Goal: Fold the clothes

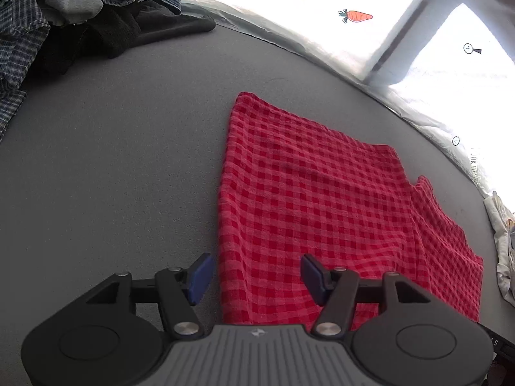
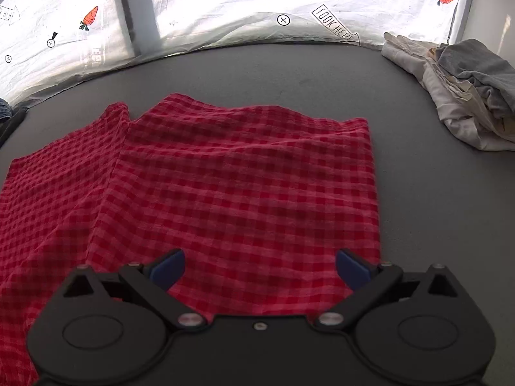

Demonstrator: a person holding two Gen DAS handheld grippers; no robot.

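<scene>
A red checked cloth [image 1: 315, 199] lies spread on the grey table [image 1: 112, 160], with one part folded over the rest along a line. My left gripper [image 1: 256, 276] is open over the cloth's near left edge; its blue pads [image 1: 201, 278] hold nothing. In the right wrist view the same cloth [image 2: 231, 186] fills the middle. My right gripper [image 2: 260, 271] is open just above the cloth's near right part, and it holds nothing.
A heap of dark, denim and plaid clothes [image 1: 74, 16] lies at the table's far left. A pile of white and grey clothes [image 2: 466, 93] lies at the far right. A white sheet with carrot marks [image 2: 225, 6] hangs behind the table.
</scene>
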